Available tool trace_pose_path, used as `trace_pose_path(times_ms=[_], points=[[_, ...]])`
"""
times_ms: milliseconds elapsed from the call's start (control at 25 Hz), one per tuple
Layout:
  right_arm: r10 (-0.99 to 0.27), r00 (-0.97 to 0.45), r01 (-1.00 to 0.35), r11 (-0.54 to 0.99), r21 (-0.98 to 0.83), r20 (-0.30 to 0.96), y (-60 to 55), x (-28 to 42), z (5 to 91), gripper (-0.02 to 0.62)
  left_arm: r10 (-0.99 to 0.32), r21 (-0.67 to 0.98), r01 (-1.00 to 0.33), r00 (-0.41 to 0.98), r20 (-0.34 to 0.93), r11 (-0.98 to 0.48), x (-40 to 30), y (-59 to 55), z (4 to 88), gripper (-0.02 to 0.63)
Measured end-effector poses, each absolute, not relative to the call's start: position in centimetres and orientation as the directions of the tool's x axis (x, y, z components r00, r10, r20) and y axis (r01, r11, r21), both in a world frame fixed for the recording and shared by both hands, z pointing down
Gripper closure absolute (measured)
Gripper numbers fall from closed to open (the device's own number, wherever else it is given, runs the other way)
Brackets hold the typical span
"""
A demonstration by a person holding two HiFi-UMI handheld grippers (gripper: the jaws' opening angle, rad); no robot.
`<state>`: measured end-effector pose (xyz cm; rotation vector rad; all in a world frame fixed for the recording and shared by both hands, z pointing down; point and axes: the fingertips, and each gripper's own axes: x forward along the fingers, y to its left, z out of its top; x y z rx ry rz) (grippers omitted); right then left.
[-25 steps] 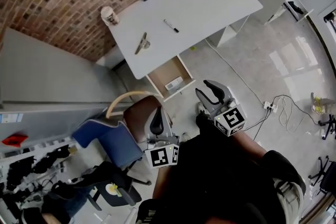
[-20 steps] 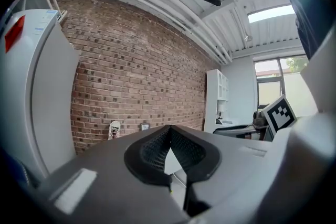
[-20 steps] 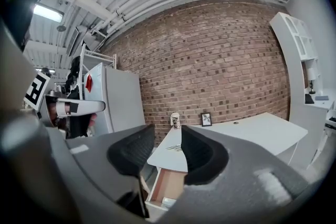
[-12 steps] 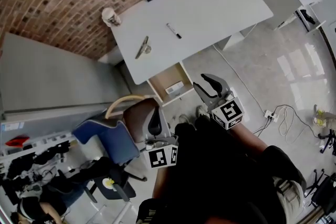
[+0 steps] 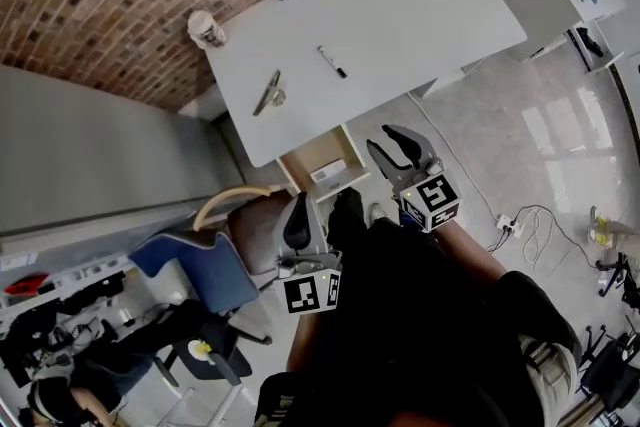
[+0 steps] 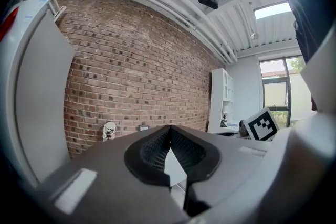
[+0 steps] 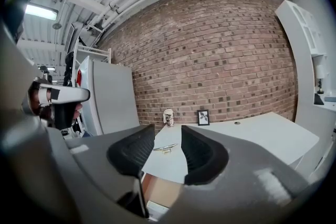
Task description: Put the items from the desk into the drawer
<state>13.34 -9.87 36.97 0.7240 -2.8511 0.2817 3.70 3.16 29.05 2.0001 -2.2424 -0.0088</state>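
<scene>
Head view alone: a black marker pen (image 5: pixel 331 61) lies mid-top on the white desk (image 5: pixel 420 15), well apart from both grippers.
Right gripper view: a silver metal tool (image 7: pixel 164 148) lies flat on the desk, above the open wooden drawer (image 7: pixel 164 189).
Left gripper (image 6: pixel 169 136): clenched, tips meeting, empty.
Right gripper (image 7: pixel 168 152): released, jaws apart, nothing held.

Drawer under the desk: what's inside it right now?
The open drawer holds one small white item on its brown floor. Its rear part is covered by the desk top.
</scene>
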Motion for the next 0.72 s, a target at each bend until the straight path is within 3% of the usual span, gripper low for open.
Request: trace_pose_path(times_ms=[720], points=[[-0.428, -0.793, -0.532, 0.833, -0.151, 0.433, -22.2, 4.2, 46.8, 0.433, -0.991, 0.157, -0.985, -0.045, 0.125, 0.064, -5.4, -10.2, 31.4, 0.589]])
